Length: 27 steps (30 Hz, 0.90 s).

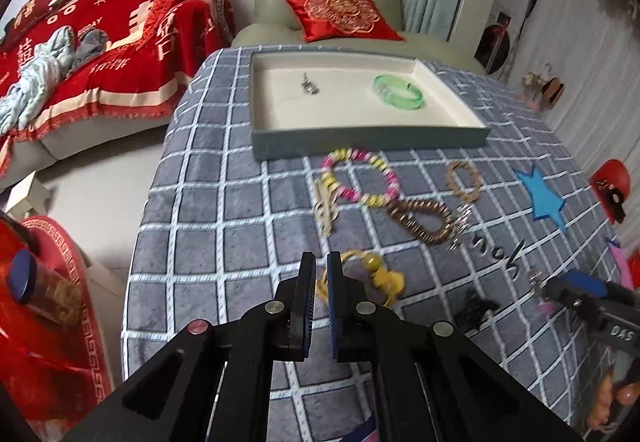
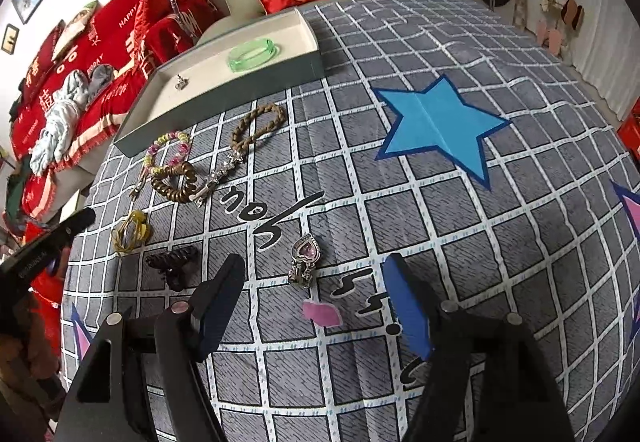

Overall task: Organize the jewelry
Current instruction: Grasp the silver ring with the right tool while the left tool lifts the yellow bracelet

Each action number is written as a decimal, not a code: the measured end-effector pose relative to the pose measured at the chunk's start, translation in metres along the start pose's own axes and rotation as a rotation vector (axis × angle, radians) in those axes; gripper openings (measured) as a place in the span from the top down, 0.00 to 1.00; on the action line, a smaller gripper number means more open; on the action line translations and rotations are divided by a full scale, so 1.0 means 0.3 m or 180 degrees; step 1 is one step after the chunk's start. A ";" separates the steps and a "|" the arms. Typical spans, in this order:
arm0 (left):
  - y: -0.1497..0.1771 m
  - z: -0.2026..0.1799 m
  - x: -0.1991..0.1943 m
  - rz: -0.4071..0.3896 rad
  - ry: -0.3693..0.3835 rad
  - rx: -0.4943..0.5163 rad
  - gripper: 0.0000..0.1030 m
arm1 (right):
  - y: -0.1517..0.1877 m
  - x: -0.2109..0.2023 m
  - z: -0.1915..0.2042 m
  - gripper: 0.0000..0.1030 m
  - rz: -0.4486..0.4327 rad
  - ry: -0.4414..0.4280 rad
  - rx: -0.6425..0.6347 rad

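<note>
A shallow cream-lined tray (image 1: 368, 140) (image 2: 224, 90) at the table's far side holds a green bangle (image 1: 398, 92) (image 2: 253, 53) and a small silver charm (image 1: 310, 86) (image 2: 181, 82). Loose on the checked cloth lie a pink-yellow bead bracelet (image 1: 360, 176), a brown bead bracelet (image 1: 420, 220) (image 2: 174, 182), a braided tan ring (image 1: 464, 180) (image 2: 258, 124), a silver chain (image 2: 222, 178), a yellow cord piece (image 1: 376, 276) (image 2: 130, 232), a black hair claw (image 2: 172, 266) and a heart-stone ring (image 2: 306, 254). My left gripper (image 1: 321, 262) is nearly shut and empty, beside the yellow piece. My right gripper (image 2: 316, 270) is open around the heart ring.
A blue star (image 2: 436, 126) is printed on the cloth. A green armchair with a red cushion (image 1: 340, 14) stands behind the table. A red-covered sofa (image 1: 100, 42) is at the left. The table edge drops off at the left.
</note>
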<state>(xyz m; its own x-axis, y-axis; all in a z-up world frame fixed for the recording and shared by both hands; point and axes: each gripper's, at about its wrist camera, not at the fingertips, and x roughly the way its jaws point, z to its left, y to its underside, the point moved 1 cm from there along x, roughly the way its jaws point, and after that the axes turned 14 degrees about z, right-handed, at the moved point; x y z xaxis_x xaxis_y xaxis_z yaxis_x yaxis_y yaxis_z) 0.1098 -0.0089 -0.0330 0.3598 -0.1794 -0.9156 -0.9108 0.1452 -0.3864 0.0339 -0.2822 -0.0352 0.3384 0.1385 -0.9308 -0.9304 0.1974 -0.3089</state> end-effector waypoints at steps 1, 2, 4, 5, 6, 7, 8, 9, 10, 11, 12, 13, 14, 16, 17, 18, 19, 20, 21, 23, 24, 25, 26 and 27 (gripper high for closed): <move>0.006 0.004 0.004 0.0004 -0.0015 0.0002 0.79 | 0.001 -0.002 0.001 0.27 -0.0009 0.0019 -0.0016; 0.011 0.007 0.008 0.0006 -0.0023 0.0004 0.79 | 0.002 -0.004 0.002 0.27 -0.0018 0.0031 -0.0031; 0.016 0.011 0.016 0.0034 -0.0028 0.0003 0.76 | 0.004 -0.006 0.002 0.27 -0.0021 0.0032 -0.0043; 0.018 0.012 0.022 0.0063 -0.0031 0.0001 0.44 | 0.004 -0.006 0.001 0.27 -0.0020 0.0031 -0.0041; 0.018 0.012 0.027 0.0088 -0.0052 -0.0016 0.00 | 0.006 -0.007 0.002 0.27 -0.0023 0.0027 -0.0030; 0.022 0.014 0.018 0.0017 -0.0122 -0.0068 0.00 | 0.008 -0.009 -0.002 0.27 -0.0027 0.0022 -0.0023; 0.026 0.009 0.005 -0.0055 -0.0176 -0.0057 0.00 | 0.009 -0.011 -0.005 0.27 -0.0033 0.0019 -0.0014; 0.026 0.002 0.004 -0.0068 -0.0195 -0.0009 0.00 | 0.010 -0.012 -0.008 0.27 -0.0040 0.0019 -0.0006; 0.027 -0.005 0.005 -0.0065 -0.0206 0.0022 0.00 | 0.013 -0.015 -0.012 0.27 -0.0049 0.0016 0.0000; 0.027 -0.011 0.008 -0.0059 -0.0232 0.0043 0.00 | 0.015 -0.017 -0.015 0.27 -0.0052 0.0015 0.0003; 0.025 -0.016 0.013 -0.0052 -0.0261 0.0062 0.00 | 0.016 -0.018 -0.018 0.27 -0.0047 0.0021 -0.0002; 0.024 -0.022 0.017 -0.0046 -0.0276 0.0083 0.00 | 0.015 -0.016 -0.020 0.27 -0.0043 0.0030 -0.0008; 0.022 -0.032 0.024 -0.0031 -0.0276 0.0122 0.00 | 0.015 -0.014 -0.021 0.27 -0.0043 0.0042 -0.0012; 0.019 -0.056 0.044 0.0018 -0.0276 0.0211 0.00 | 0.015 -0.012 -0.024 0.27 -0.0035 0.0057 -0.0016; 0.017 -0.066 0.052 0.0040 -0.0280 0.0248 0.00 | 0.014 -0.008 -0.024 0.27 -0.0021 0.0059 -0.0020; 0.017 -0.079 0.061 0.0060 -0.0279 0.0300 0.00 | 0.012 -0.003 -0.023 0.27 -0.0007 0.0069 -0.0025; 0.015 -0.090 0.070 0.0072 -0.0274 0.0346 0.00 | 0.009 0.003 -0.020 0.27 0.0005 0.0081 -0.0033; 0.015 -0.099 0.077 0.0081 -0.0278 0.0383 0.00 | 0.005 0.009 -0.015 0.27 0.0019 0.0100 -0.0050; 0.012 -0.104 0.082 0.0100 -0.0291 0.0408 0.01 | 0.003 0.016 -0.008 0.27 0.0031 0.0118 -0.0068; 0.010 -0.109 0.096 0.0133 -0.0297 0.0419 0.01 | -0.004 0.033 0.004 0.27 0.0060 0.0149 -0.0103; 0.009 -0.108 0.101 0.0143 -0.0292 0.0415 0.03 | -0.007 0.042 0.013 0.27 0.0077 0.0168 -0.0121; 0.009 -0.107 0.108 0.0162 -0.0283 0.0409 0.06 | -0.008 0.050 0.020 0.28 0.0093 0.0183 -0.0135; 0.009 -0.106 0.114 0.0184 -0.0288 0.0406 0.13 | -0.010 0.059 0.028 0.29 0.0112 0.0199 -0.0148; 0.009 -0.107 0.124 0.0222 -0.0290 0.0405 0.16 | -0.011 0.063 0.037 0.29 0.0098 0.0256 -0.0167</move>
<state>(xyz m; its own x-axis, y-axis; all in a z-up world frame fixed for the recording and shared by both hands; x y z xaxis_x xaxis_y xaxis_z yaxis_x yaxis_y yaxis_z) 0.1141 -0.0462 -0.0645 0.3187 -0.0763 -0.9448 -0.9034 0.2773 -0.3271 0.0451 -0.2694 -0.0496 0.2992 0.0648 -0.9520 -0.9470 0.1428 -0.2879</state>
